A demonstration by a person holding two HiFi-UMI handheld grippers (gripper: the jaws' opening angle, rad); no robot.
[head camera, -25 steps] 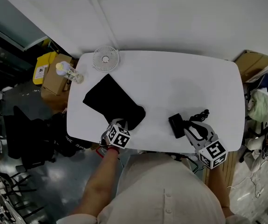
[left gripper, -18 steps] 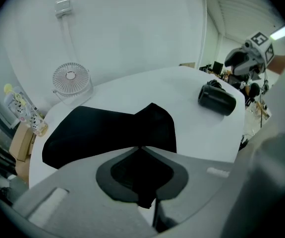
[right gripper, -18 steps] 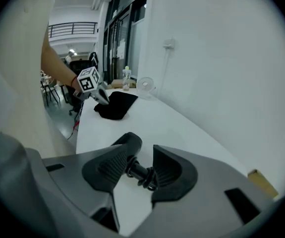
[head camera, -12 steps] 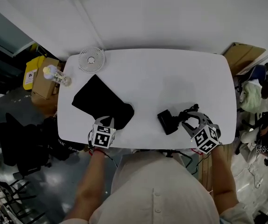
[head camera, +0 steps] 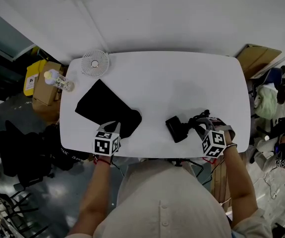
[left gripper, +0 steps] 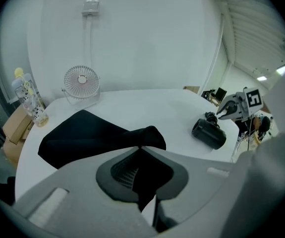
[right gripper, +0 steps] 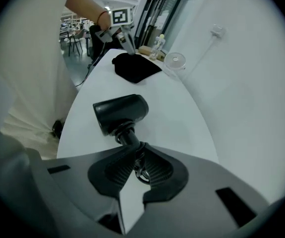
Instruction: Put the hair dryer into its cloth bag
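A black cloth bag lies flat on the left half of the white table. My left gripper is shut on the bag's near edge and holds that corner a little off the tabletop. On the right half lies the black hair dryer, its barrel pointing left and its handle towards me. My right gripper points steeply down over the handle. Its jaws have just been closing and now pinch the handle between their pads.
At the table's far left corner stands a small white desk fan. A clear bottle stands at the left edge beside it. The dryer's cord is bunched at the right front. Cardboard boxes and chairs surround the table.
The right gripper has rolled and come down onto the dryer's handle, and its jaws have narrowed around it. The left gripper has risen a little with the bag's edge.
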